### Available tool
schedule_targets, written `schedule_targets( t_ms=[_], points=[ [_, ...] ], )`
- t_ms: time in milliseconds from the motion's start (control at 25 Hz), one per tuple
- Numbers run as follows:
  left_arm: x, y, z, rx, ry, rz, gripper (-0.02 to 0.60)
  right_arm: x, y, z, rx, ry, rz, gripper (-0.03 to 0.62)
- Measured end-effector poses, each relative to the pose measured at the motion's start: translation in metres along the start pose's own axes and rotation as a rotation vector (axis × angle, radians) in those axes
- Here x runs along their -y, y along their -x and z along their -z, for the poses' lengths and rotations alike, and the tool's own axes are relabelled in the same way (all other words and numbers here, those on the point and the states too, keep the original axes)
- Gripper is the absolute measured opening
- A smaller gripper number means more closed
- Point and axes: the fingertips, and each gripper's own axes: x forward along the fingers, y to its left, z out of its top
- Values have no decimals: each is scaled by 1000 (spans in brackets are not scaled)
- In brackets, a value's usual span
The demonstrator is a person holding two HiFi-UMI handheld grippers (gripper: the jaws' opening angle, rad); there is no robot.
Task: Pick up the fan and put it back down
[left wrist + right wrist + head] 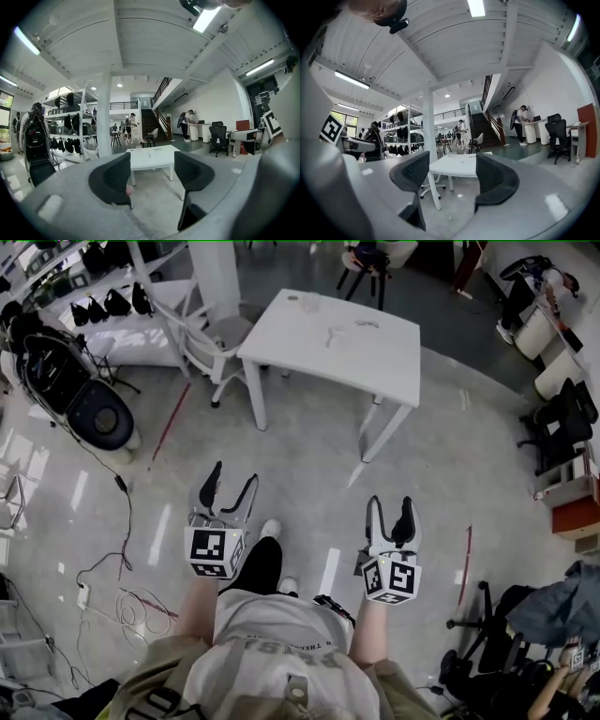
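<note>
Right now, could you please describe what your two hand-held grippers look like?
The left hand-held gripper and right hand-held gripper each have a light grey body, curved black jaws with textured pads, and a cube of black-and-white square markers.

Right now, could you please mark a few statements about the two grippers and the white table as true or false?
1. The left gripper has its jaws apart with nothing between them. True.
2. The right gripper is clamped on a fan. False: its jaws stand apart and empty.
3. The white table stands ahead of the person, apart from both grippers. True.
4. The table is round and black. False: it is rectangular and white.
5. A chair stands at the table's left in the head view. True.
</note>
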Motion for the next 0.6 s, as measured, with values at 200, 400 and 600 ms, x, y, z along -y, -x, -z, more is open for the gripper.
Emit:
schedule_targets(
  t_ms=[200,400,600],
  points=[
    [-7,-32,4,-15,1,19,310,5,-24,6,-14,-3,9,284],
    [-18,-78,3,-11,17,58,318,9,-59,7,-19,14,32,284],
    [-32,-129,-9,-8,17,107,318,10,-99,0,-20,24,65,284]
  ],
)
